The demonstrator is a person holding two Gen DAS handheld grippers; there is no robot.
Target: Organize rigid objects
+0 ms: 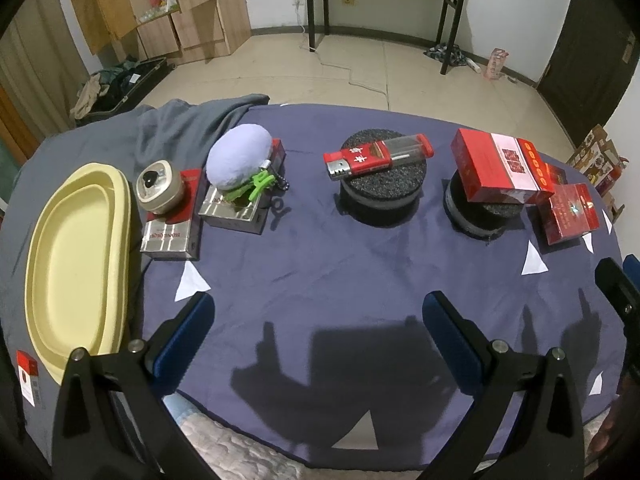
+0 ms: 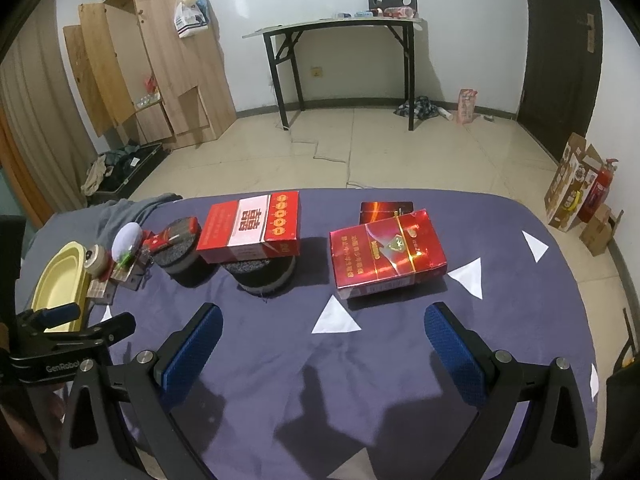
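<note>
My left gripper (image 1: 318, 332) is open and empty above the blue cloth, near the front edge. A yellow tray (image 1: 76, 264) lies at the left. A small round tin (image 1: 160, 190) sits on a silver-red box (image 1: 170, 232). A lilac oval object (image 1: 240, 156) with a green clip rests on another box. A red lighter (image 1: 378, 156) lies on a black foam disc (image 1: 382, 196). A red-and-white box (image 1: 500, 170) sits on a second disc. My right gripper (image 2: 322, 344) is open and empty, in front of a shiny red box (image 2: 386, 254).
A grey cloth (image 1: 188, 120) is bunched at the table's back left. A dark red flat pack (image 2: 386, 210) lies behind the shiny box. White triangles mark the tablecloth (image 2: 336, 316). The left gripper shows in the right wrist view (image 2: 80, 322). Floor, desk and cupboard lie beyond.
</note>
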